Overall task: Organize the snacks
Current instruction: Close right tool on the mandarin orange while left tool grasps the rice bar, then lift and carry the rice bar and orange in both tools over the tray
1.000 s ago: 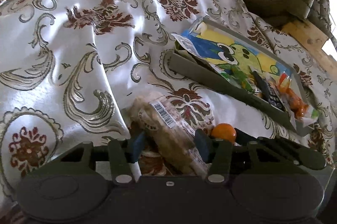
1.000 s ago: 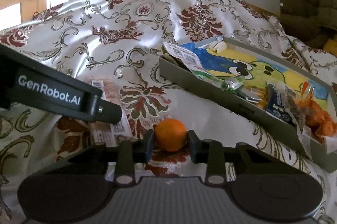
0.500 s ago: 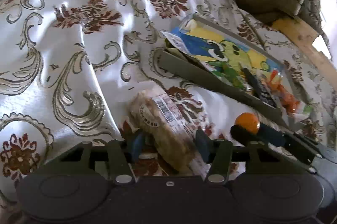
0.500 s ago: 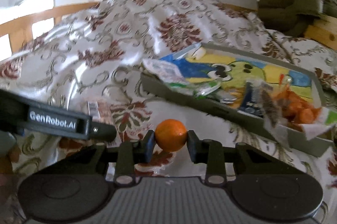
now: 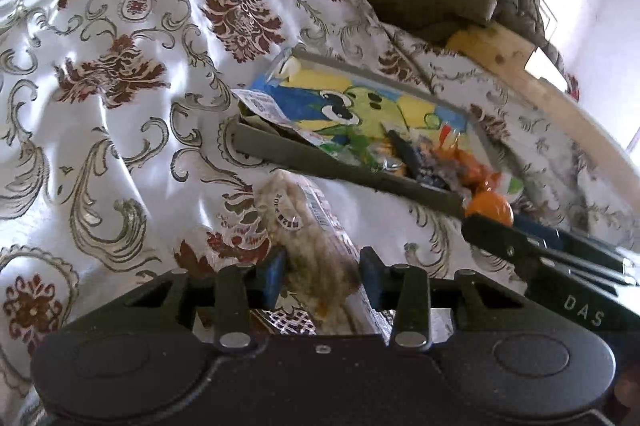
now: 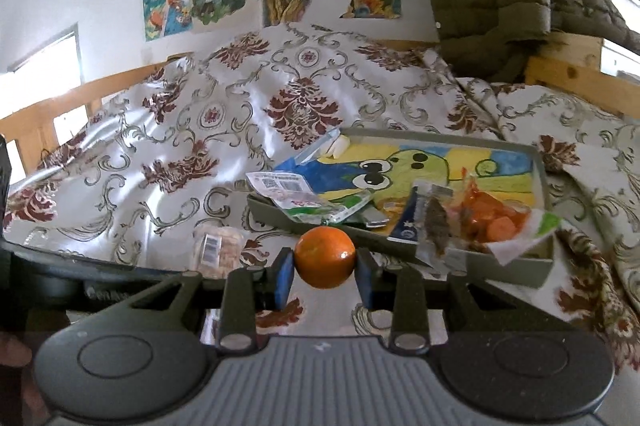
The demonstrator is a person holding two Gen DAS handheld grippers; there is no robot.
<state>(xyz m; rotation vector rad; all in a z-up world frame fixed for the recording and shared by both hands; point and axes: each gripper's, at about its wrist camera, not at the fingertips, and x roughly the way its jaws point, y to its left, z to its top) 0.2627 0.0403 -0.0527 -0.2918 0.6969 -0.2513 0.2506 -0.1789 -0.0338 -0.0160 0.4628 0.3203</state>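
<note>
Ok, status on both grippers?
Right gripper shut on orange, short of tray. Left gripper around packet, grip unclear. Path clear.

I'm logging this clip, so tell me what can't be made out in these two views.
- Left wrist view: near end of the clear-wrapped rice cracker packet, hidden behind the left claw.
- Left view: print on the snack wrappers in the grey tray, blurred.
- Right wrist view: the barcode label, too small.

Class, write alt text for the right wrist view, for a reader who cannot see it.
The right gripper pinches a small orange between its fingers, held before a grey tray of snack packets on a patterned bedspread. A wrapped snack lies left of the tray.
</note>
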